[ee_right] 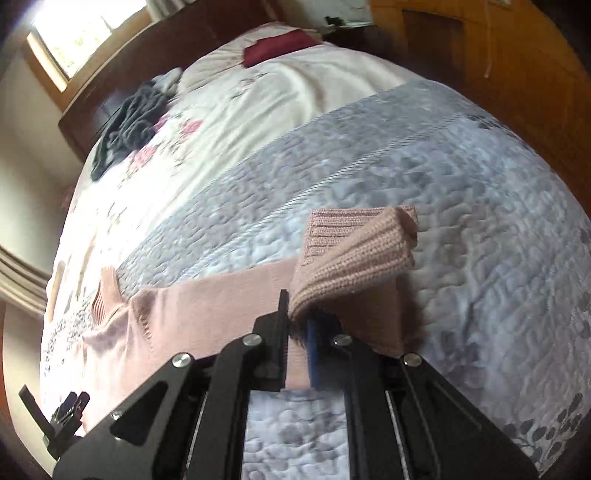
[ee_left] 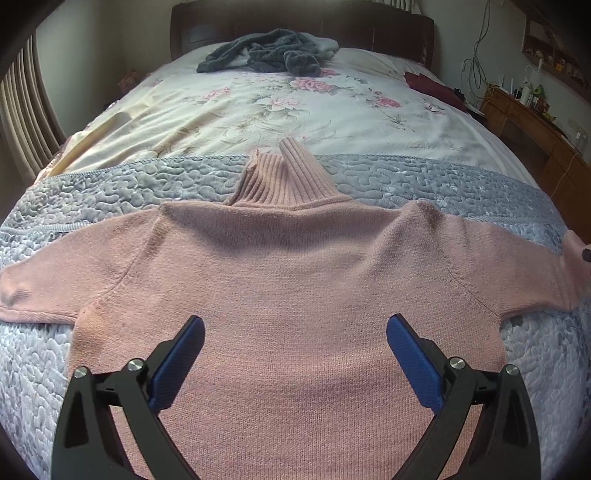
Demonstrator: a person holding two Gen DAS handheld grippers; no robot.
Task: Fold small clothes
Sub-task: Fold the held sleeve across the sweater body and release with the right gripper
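Pink knit sweater (ee_left: pixel 288 280) lies flat on the grey quilt (ee_left: pixel 110 184) across the bed. The right tongs (ee_right: pixel 297 325) pinch its sleeve cuff (ee_right: pixel 354 254); best carry it level across the chest. The left tongs (ee_left: pixel 295 328) hover wide apart, empty, over the body. A dark blanket (ee_left: pixel 266 51) sits well clear.

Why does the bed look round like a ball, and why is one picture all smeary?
Left wrist view: the fisheye lens bends the bed into a dome, but it is sharp, with soft shadows on the sweater. Right wrist view: smeared by blur, the window glares white, and the cuff casts a dark shadow.
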